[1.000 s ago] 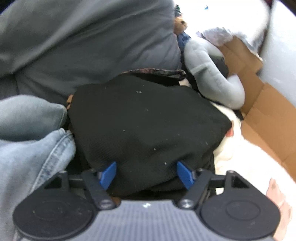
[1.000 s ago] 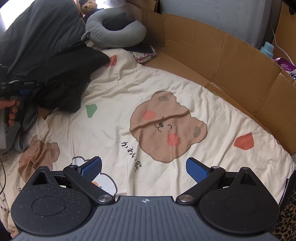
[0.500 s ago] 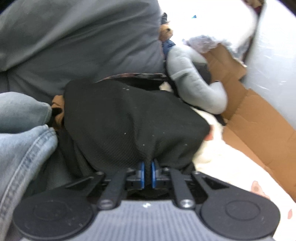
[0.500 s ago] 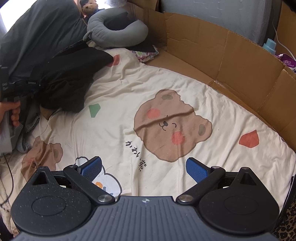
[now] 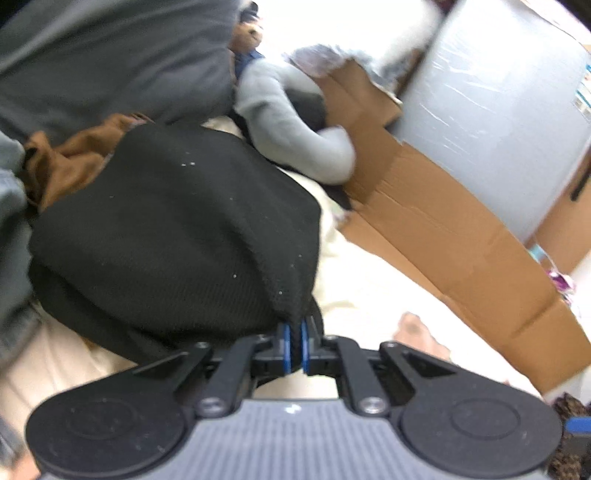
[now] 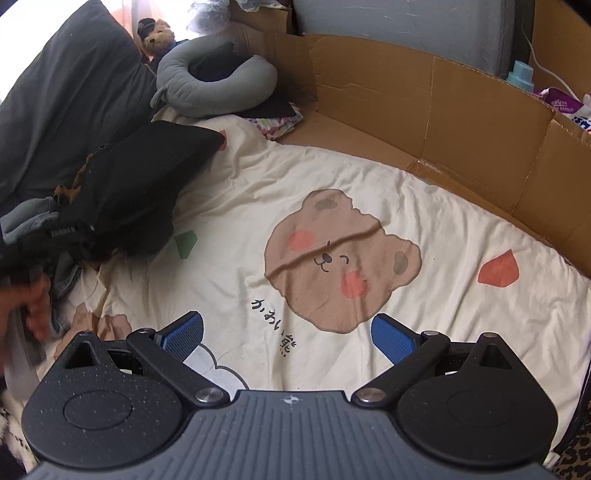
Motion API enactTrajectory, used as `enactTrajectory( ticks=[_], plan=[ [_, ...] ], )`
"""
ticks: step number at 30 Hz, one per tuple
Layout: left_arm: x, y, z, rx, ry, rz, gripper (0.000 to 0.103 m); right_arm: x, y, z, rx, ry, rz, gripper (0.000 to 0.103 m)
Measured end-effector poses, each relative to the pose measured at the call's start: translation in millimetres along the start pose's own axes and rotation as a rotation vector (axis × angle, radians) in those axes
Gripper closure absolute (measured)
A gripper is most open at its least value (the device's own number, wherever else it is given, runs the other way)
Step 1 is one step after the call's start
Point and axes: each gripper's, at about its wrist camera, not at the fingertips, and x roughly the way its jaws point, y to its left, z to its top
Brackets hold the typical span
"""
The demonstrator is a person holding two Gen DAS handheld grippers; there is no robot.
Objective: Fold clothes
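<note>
A black knit garment (image 5: pixel 173 236) lies bunched at the left of the bed; it also shows in the right wrist view (image 6: pixel 136 184). My left gripper (image 5: pixel 293 345) is shut on the garment's near edge and holds it raised off the sheet. In the right wrist view the left gripper's body (image 6: pixel 55 236) shows at the garment's left end. My right gripper (image 6: pixel 288 334) is open and empty, hovering over the cream bear-print sheet (image 6: pixel 343 258), well to the right of the garment.
A brown garment (image 5: pixel 70 158) and jeans (image 6: pixel 33 218) lie beside the black one. A dark grey pillow (image 6: pixel 66 96), a grey neck pillow (image 6: pixel 218 85) and a teddy bear (image 6: pixel 157 33) sit at the back. A cardboard wall (image 6: pixel 443 122) edges the bed.
My left gripper closed on the black garment's edge and pulled it up and to the right. The right gripper stayed open over the sheet and shifted slightly.
</note>
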Motion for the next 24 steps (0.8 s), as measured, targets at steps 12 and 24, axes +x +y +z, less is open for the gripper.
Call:
enactTrajectory(
  ticks=[12,24],
  plan=[
    [15.3,-30.2,-33.8,0.027,0.112,-0.09,0.1,5.2,2.0,-4.2,0.01,-0.005,0.02,0.003],
    [11.2,-40.7,-36.8,0.077,0.209,-0.116,0.083,10.7,-5.8,-14.3,0.032,0.017,0.009,0.003]
  ],
)
